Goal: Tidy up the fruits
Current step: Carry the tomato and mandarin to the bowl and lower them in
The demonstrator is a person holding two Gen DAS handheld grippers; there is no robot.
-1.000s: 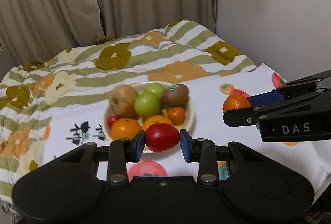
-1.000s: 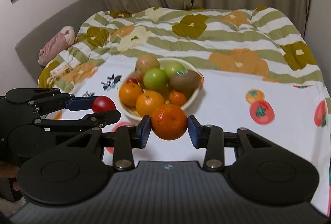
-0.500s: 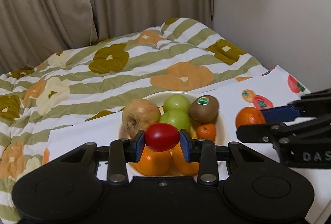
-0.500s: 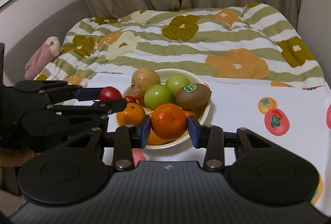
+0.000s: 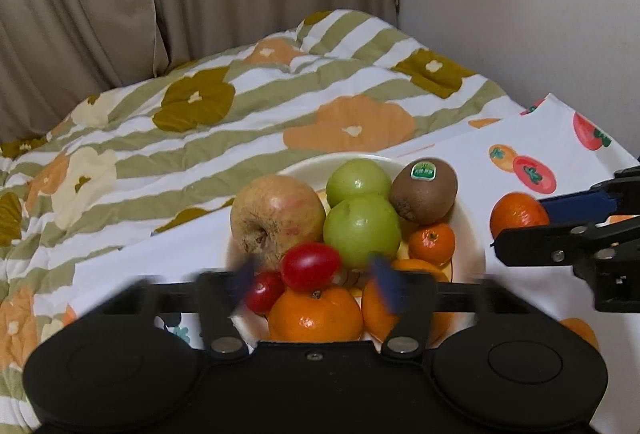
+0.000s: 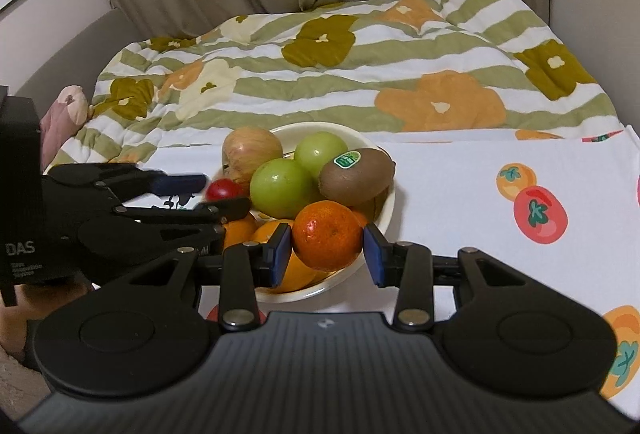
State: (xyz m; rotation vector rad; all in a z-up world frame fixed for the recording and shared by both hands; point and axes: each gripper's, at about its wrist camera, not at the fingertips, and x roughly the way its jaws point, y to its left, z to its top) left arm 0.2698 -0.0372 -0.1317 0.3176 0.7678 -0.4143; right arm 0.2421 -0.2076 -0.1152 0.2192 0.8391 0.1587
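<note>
- Left tool [image 5: 312, 282]: jaws opening, blurred; red tomato [image 5: 310, 265] between them, no longer pressed, sitting atop the pile at the near edge of the bowl [image 5: 472, 230].
- Right tool [image 6: 326, 254]: narrow, clamped on a mandarin [image 6: 327, 236], poised over the bowl's near rim, right of the left tool.
- Key relation: the free spot lies straight ahead and below the mandarin, in front of the kiwi [image 6: 356, 175]; the right tool is the one placed for the next drop, as I judge it.
- Bowl stands on the white fruit-print cloth [image 6: 500, 201] over the tabletop.
</note>
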